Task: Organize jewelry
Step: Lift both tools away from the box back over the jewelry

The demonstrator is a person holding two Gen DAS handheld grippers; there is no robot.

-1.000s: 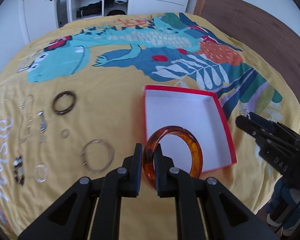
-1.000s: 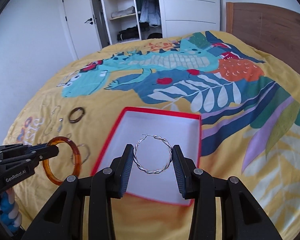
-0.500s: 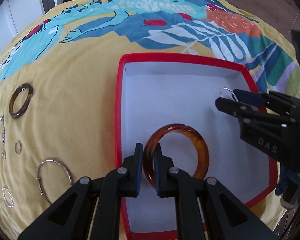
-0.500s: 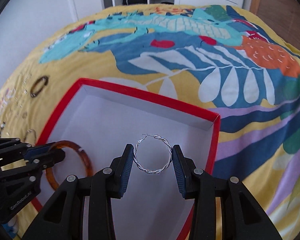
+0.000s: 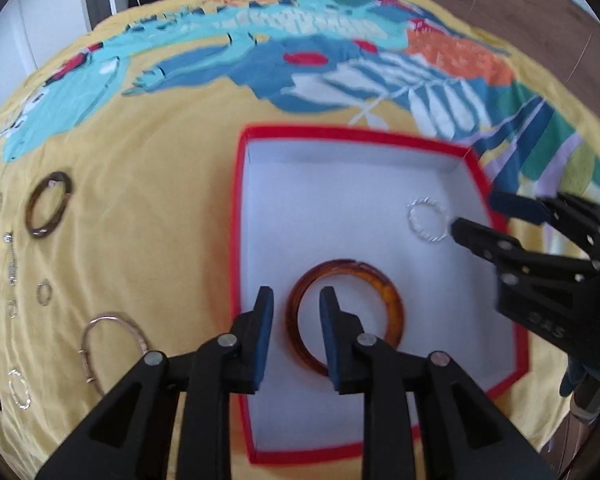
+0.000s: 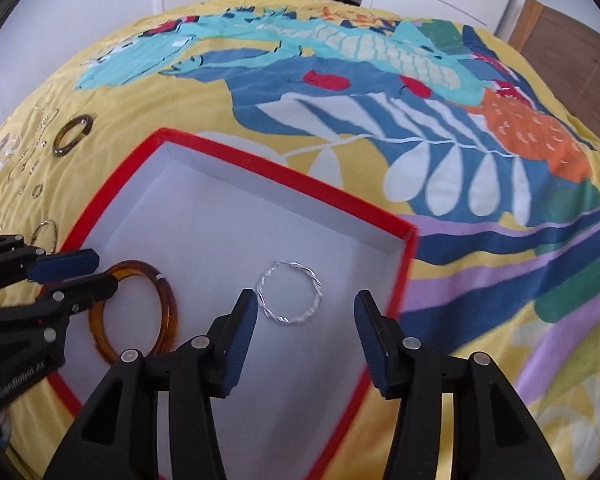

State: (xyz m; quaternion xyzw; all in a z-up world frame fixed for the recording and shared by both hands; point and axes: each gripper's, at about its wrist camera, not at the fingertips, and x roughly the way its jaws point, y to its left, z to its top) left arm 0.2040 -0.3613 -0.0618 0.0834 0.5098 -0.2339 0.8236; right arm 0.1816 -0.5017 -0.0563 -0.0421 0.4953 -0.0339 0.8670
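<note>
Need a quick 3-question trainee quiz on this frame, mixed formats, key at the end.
1. True or false: the left gripper is shut on the amber bangle.
2. Where does the twisted silver hoop lie?
A. on the yellow bedspread
B. on the white floor of the red-rimmed box
C. between the right gripper's shut fingers
3. Fill in: the dark brown bangle lies on the bedspread, ____ the box.

Key:
1. False. Its jaws are open and the bangle rests in the box.
2. B. The right gripper is open, with the hoop loose ahead of it.
3. outside
</note>
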